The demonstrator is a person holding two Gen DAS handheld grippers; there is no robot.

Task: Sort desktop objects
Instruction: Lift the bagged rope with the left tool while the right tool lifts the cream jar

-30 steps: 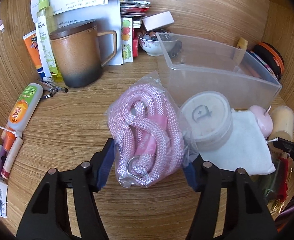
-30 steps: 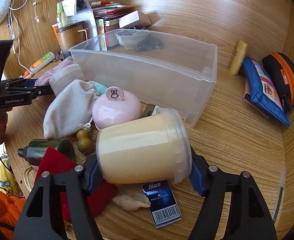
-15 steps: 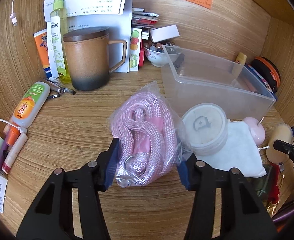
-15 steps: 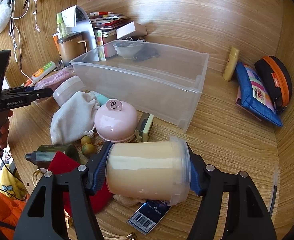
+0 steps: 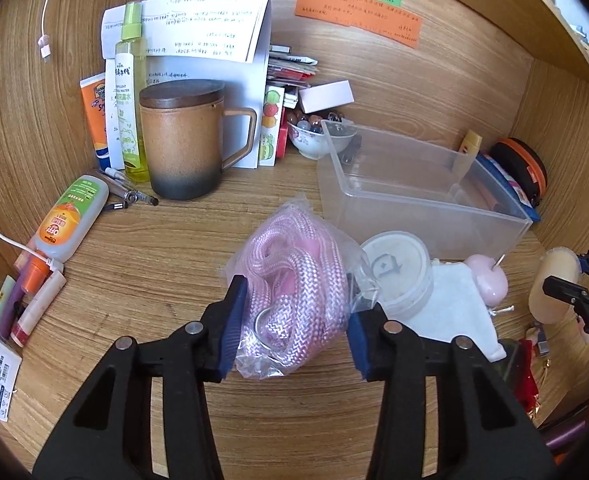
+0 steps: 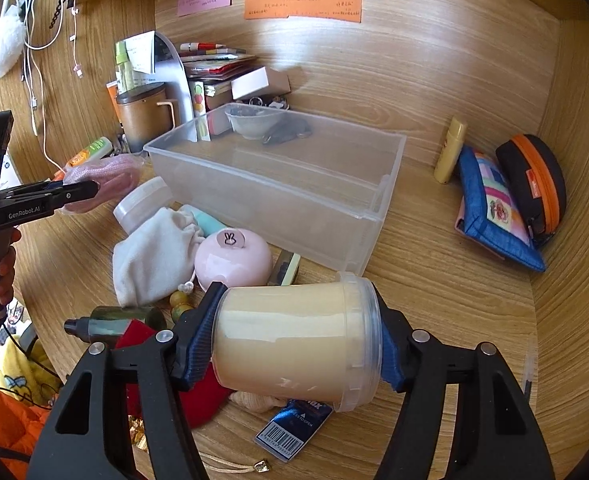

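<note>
Left gripper (image 5: 292, 334) fingers just closing, now pinched on the bagged pink rope (image 5: 294, 280), round white tub (image 5: 396, 276) just to their right. Right gripper (image 6: 294, 350) fingers clamped endwise on the cream jar (image 6: 294, 342), held sideways above the counter (image 6: 454, 300). Beyond both pairs of fingers, clear plastic bin (image 6: 278, 184) standing open-topped.

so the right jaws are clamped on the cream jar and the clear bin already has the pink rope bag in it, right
Not quite. The right gripper is clamped on the cream jar, but the pink rope bag is not in the clear bin; it sits between the jaws of the left gripper, as the left wrist view shows.
</note>
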